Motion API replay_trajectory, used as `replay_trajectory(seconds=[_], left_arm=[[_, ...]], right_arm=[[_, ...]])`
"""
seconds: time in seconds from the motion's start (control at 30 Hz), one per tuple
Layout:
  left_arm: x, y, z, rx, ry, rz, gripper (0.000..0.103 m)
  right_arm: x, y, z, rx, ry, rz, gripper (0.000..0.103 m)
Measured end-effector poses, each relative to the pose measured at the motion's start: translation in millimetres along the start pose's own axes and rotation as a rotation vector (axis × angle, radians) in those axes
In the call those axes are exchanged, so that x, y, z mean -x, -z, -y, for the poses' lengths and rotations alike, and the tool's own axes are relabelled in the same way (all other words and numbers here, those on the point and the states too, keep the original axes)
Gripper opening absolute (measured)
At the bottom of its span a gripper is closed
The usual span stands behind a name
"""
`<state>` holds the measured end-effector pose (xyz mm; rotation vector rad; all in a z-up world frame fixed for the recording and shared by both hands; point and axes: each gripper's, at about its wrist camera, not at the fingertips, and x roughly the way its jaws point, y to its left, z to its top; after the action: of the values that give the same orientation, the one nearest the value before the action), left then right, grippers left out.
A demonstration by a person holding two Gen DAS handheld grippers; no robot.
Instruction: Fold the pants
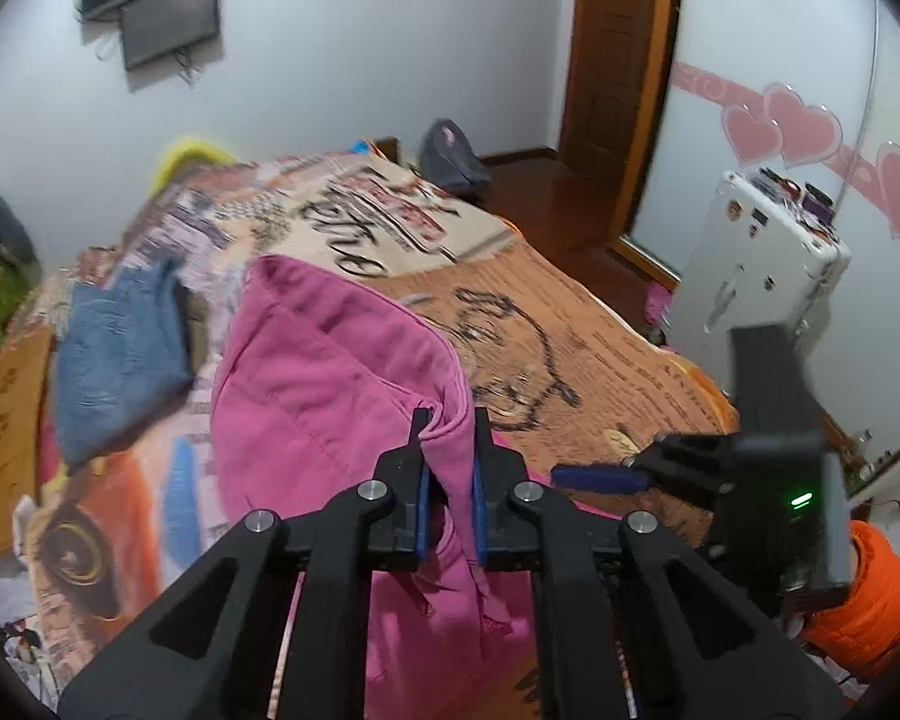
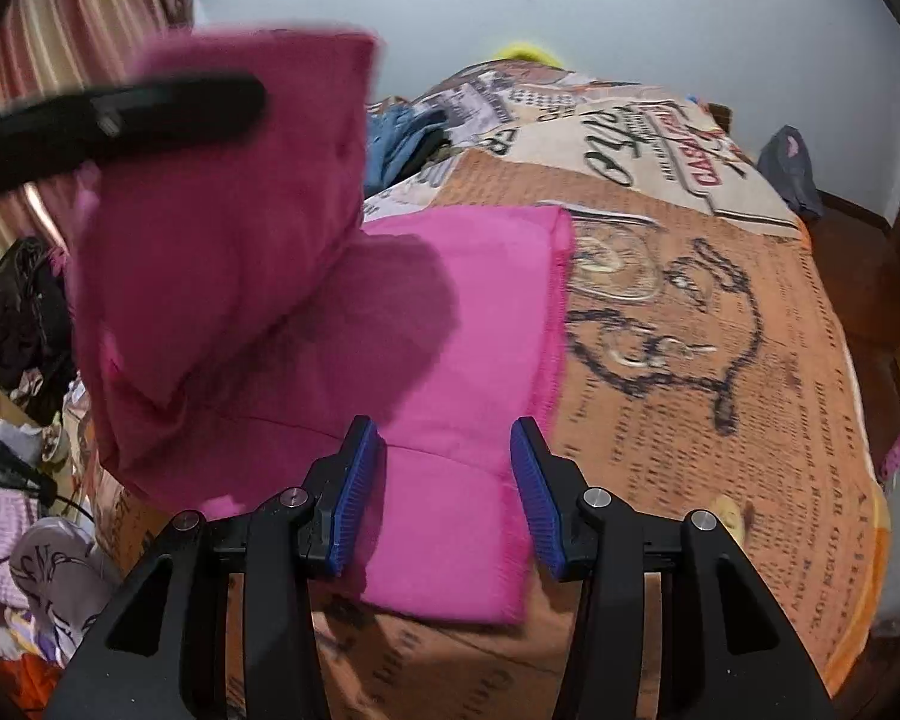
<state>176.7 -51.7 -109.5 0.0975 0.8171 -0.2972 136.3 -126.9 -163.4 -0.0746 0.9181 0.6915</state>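
Observation:
The pink pants (image 1: 330, 372) lie partly folded on the printed bedspread (image 1: 570, 336). My left gripper (image 1: 449, 420) is shut on a fold of the pink cloth and lifts it above the bed. In the right wrist view the lifted part of the pants (image 2: 222, 228) hangs at the upper left under the left gripper (image 2: 150, 114), and the rest (image 2: 468, 360) lies flat. My right gripper (image 2: 444, 450) is open and empty just above the flat part; it also shows in the left wrist view (image 1: 600, 477).
Folded blue jeans (image 1: 120, 348) lie on the bed's far left. A grey bag (image 1: 450, 162) sits past the bed's far end. A white cabinet (image 1: 756, 264) and a wooden door (image 1: 618, 72) stand at the right. Clutter (image 2: 30, 480) lies at the bed's left side.

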Motion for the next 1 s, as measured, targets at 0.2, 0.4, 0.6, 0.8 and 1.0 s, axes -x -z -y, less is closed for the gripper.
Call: replay_trajectory(seconds=[0.2,0.4,0.6,0.8,1.0], left_arm=[[-36.4,3.9,18.9,0.008,0.07,-0.095,0.01],[-43.3,2.6,28.9,-0.02,0.117,-0.134,0.02],[-21.3,-11.4,3.6,0.011,0.097,-0.055,0.042],[-32.0,-12.4,-61.7,0.035,-0.02,-0.08,0.043],[-81.7,5.4,-131.2,0.066,-0.139,-0.217,0.043]], right_arm=[[26.7,9.7,27.8,-0.079,0.034,0.029,0.044],[38.0,18.7,37.7,-0.119,0.048,0.031,0.044],[42.4,21.5,35.7,-0.124,0.052,0.028,0.044],[44.3,19.4,28.3,-0.12,0.041,0.032,0.044],[32.5,25.5,15.9,-0.13,-0.003,-0.011,0.044]])
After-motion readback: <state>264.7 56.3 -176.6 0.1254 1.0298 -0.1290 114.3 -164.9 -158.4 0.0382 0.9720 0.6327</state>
